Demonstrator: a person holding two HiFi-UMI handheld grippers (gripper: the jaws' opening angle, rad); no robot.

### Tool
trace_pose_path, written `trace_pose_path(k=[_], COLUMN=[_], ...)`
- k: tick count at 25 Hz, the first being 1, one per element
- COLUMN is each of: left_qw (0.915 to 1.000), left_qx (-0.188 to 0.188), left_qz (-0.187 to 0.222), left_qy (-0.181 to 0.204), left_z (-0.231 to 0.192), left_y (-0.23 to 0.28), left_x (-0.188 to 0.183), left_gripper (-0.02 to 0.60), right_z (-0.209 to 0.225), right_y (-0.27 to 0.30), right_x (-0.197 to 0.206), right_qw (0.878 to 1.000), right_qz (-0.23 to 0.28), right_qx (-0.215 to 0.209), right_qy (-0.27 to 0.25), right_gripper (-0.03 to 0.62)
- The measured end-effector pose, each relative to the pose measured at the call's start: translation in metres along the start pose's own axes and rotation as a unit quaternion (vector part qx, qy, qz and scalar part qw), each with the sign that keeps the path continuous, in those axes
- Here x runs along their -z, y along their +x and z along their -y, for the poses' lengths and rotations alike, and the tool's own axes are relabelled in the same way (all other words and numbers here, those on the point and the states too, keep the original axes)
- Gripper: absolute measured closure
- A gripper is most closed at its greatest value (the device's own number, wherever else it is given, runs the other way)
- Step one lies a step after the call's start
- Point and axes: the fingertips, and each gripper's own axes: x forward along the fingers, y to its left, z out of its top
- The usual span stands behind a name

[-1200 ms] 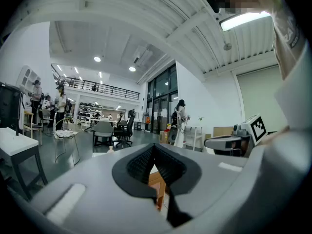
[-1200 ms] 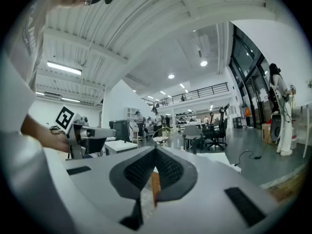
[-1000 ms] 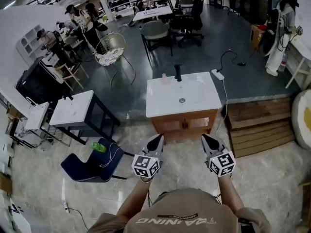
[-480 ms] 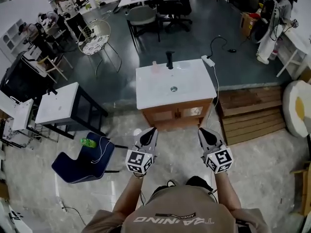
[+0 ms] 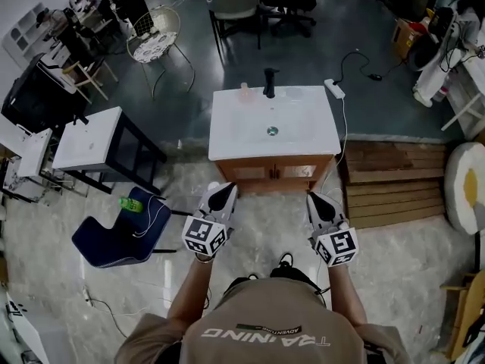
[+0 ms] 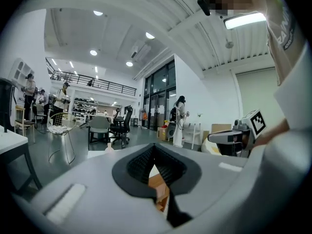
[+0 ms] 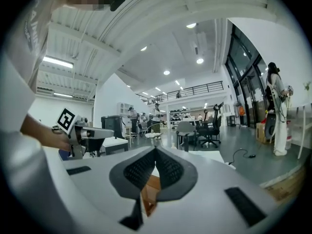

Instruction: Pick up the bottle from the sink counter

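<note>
Bottle: a small pale bottle [image 5: 244, 89] stands upright at the far edge of the sink counter [image 5: 303, 139], just left of the faucet. Its colour and label are too small to tell.
Faucet: dark, upright [image 5: 269, 83], at the middle of the far edge.
Basin: white, with a round drain [image 5: 272, 130] at its centre.
Cabinet: wooden doors [image 5: 274, 171] under the white top, facing the person.
Left gripper: jaws together, nothing between them [image 5: 224, 192]. It is held about level in front of the cabinet, well short of the bottle.
Right gripper: jaws likewise closed and empty [image 5: 317, 201], beside the left one and pointing at the counter.
Right of counter: a white power strip [image 5: 334, 89] at the far corner, and a wooden platform [image 5: 394, 184] on the floor.
Left of counter: a white-topped side table [image 5: 87, 139], and a blue chair [image 5: 106, 241] with a green bottle [image 5: 130, 203] on it.
</note>
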Motion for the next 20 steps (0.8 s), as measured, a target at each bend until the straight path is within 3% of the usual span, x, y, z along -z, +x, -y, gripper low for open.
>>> trace_pose_path(k=[6, 9, 13, 20], left_qw=[0.9991, 0.9984, 0.997, 0.998], left_qx=[-0.04, -0.056, -0.07, -0.055], left_qz=[-0.01, -0.009, -0.018, -0.007], left_qy=[-0.012, -0.002, -0.026, -0.031], left_z=[-0.001, 0.002, -0.007, -0.03], left_y=[0.019, 0.038, 0.047, 0.079], left_x=[-0.009, -0.011, 0.002, 0.005], left_gripper=[0.573, 0.574, 0.574, 0.574], right_z=[0.045, 0.072, 0.08, 0.084], right_y=[0.022, 0.038, 0.052, 0.103], right_x=[-0.003, 0.001, 0.015, 0.008], right_qw=[0.999, 0.999, 0.998, 0.997], right_qz=[-0.002, -0.004, -0.015, -0.012], right_qx=[-0.047, -0.05, -0.059, -0.079], right_qy=[0.004, 0.002, 0.025, 0.013], right_gripper=[0.586, 0.586, 0.586, 0.586])
